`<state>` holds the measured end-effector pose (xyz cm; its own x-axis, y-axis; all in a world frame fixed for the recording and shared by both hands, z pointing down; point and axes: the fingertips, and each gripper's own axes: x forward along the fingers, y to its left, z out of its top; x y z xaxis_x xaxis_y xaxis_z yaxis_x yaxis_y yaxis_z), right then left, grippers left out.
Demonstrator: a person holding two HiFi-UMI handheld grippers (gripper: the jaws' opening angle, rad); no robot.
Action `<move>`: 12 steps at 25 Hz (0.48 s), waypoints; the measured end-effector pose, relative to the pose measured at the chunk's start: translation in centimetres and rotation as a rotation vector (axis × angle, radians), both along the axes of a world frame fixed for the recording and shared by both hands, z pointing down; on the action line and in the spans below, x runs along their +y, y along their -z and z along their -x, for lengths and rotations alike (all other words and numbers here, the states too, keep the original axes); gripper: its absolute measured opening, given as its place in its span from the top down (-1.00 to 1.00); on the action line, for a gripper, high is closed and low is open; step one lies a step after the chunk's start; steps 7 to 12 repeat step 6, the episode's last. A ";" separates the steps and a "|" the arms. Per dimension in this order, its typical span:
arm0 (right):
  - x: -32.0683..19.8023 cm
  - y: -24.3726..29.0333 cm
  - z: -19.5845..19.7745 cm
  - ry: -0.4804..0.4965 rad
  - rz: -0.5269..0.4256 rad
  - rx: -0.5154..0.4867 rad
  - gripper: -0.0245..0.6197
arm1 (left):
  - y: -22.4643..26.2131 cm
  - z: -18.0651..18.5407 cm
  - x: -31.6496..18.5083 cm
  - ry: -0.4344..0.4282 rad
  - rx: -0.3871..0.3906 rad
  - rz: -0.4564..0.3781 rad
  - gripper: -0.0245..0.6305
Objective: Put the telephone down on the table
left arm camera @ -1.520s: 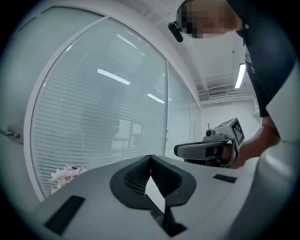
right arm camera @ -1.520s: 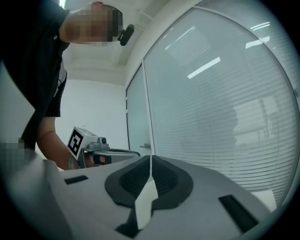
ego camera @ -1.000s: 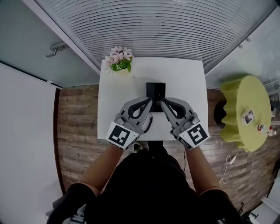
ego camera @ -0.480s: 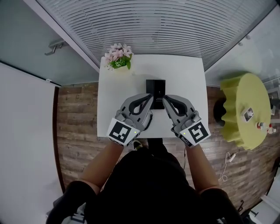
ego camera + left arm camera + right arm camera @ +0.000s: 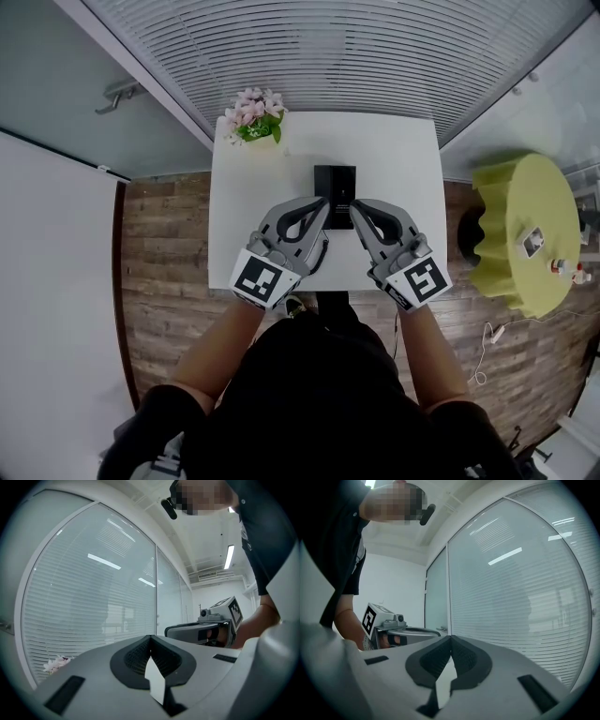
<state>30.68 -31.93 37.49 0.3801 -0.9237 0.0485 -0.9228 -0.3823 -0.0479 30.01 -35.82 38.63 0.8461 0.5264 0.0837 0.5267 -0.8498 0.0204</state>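
Observation:
The black telephone [image 5: 335, 183] lies flat near the middle of the white table [image 5: 394, 169]. Both grippers hover level over the table's near half, their tips on either side of the phone's near end. My left gripper [image 5: 324, 201] is shut, and in the left gripper view its dark pads [image 5: 140, 656] meet with nothing between them. My right gripper [image 5: 353, 204] is shut and empty too, its pads [image 5: 461, 658] closed tip to tip. Each gripper view shows the other gripper, the right gripper [image 5: 206, 630] in one and the left gripper [image 5: 391, 632] in the other. The phone is in neither gripper view.
A small pot of pink flowers [image 5: 253, 120] stands at the table's far left corner, also visible as flowers [image 5: 56, 663]. Glass walls with blinds [image 5: 319, 56] run behind the table. A yellow-green round side table [image 5: 516, 234] with small items stands to the right on the wooden floor.

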 end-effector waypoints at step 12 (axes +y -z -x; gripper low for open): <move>0.0 -0.5 0.0 -0.005 0.008 -0.008 0.85 | -0.5 0.2 -0.1 0.006 -0.006 0.012 0.90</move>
